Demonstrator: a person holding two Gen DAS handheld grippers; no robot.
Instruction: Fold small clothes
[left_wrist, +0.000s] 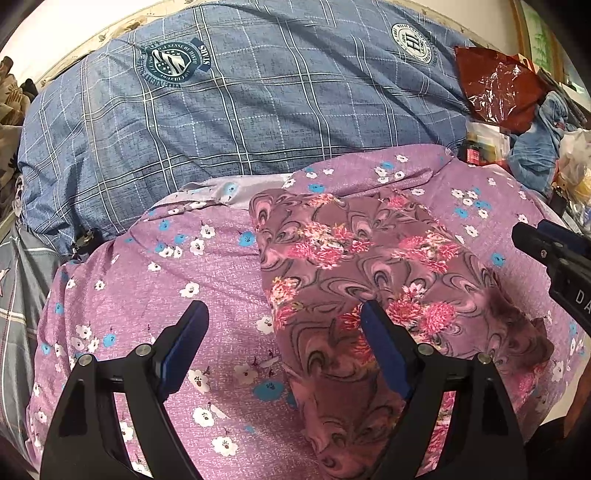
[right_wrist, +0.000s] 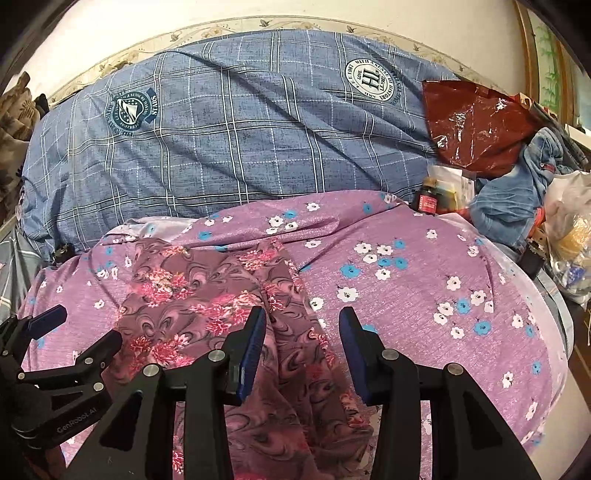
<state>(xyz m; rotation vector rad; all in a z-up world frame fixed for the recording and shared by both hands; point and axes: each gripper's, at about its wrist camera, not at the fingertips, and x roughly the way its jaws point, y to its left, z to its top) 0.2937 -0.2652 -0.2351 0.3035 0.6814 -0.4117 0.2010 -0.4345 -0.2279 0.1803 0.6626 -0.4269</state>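
Observation:
A mauve garment with pink flowers and swirls lies spread on a purple flowered sheet; it also shows in the right wrist view. My left gripper is open and empty, its right finger over the garment's left edge. My right gripper is open and empty, straddling the garment's right edge. The right gripper shows at the right edge of the left wrist view. The left gripper shows at the lower left of the right wrist view.
A blue checked duvet is heaped behind the sheet. At the right are a dark red plastic bag, blue jeans, a small dark bottle and other clutter.

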